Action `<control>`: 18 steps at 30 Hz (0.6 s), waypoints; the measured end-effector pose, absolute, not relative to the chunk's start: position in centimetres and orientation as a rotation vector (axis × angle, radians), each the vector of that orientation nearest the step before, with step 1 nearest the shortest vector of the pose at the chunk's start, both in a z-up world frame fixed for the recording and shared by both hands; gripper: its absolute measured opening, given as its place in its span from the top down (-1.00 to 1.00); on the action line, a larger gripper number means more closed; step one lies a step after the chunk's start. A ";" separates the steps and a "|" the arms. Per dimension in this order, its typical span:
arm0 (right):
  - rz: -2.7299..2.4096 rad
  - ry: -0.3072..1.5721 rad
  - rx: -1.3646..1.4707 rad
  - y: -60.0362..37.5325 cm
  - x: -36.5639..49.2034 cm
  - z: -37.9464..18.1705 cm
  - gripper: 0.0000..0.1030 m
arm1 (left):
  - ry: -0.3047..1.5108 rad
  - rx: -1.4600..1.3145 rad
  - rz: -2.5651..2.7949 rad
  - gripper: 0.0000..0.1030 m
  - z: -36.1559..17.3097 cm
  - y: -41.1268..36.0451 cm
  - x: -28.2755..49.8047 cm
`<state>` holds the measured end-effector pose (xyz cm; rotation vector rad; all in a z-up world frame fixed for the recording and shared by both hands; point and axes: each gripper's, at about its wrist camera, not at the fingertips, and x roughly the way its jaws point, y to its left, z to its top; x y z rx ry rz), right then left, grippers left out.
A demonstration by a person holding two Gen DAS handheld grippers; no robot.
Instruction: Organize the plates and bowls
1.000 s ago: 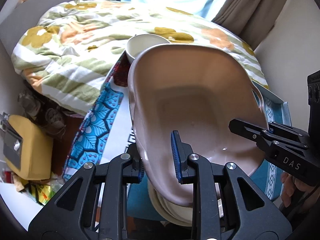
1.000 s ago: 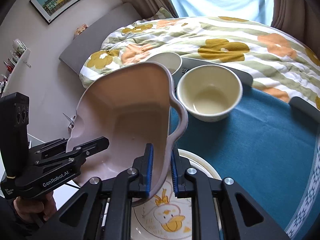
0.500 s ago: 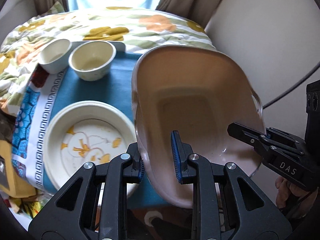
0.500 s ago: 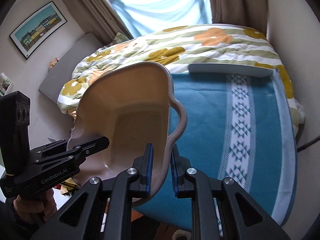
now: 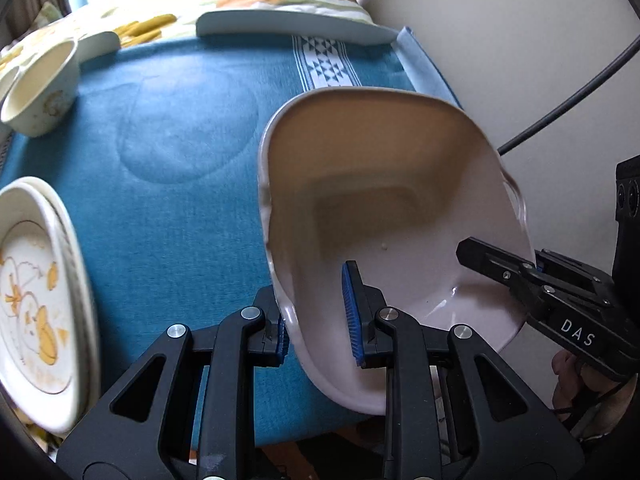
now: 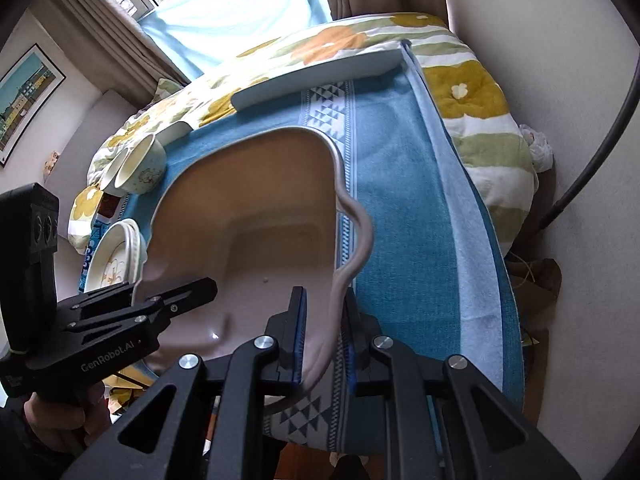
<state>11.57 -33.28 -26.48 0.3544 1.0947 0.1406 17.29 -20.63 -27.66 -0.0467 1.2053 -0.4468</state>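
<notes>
Pink dish [image 5: 384, 200] empty, tilted above blue cloth [image 5: 180, 152]; left gripper [image 5: 316, 316] and right gripper [image 6: 322, 344] clamp opposite rims. Cream bowl [image 5: 40, 92] empty.

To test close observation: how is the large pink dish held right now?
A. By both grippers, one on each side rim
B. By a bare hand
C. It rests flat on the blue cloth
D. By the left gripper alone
A: the left gripper and right gripper each clamp a rim of the pink dish.
</notes>
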 end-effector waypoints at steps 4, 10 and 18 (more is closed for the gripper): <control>0.145 1.097 0.369 -34.2 11.6 -28.0 0.71 | 1.212 -0.027 -0.440 0.61 -28.8 -21.4 16.9; 0.150 1.098 0.396 -34.5 11.2 -29.1 0.71 | 1.193 0.025 -0.417 0.61 -29.2 -21.9 16.9; 0.152 1.095 0.430 -34.5 11.2 -29.4 0.70 | 1.191 0.113 -0.358 0.60 -29.4 -22.5 17.0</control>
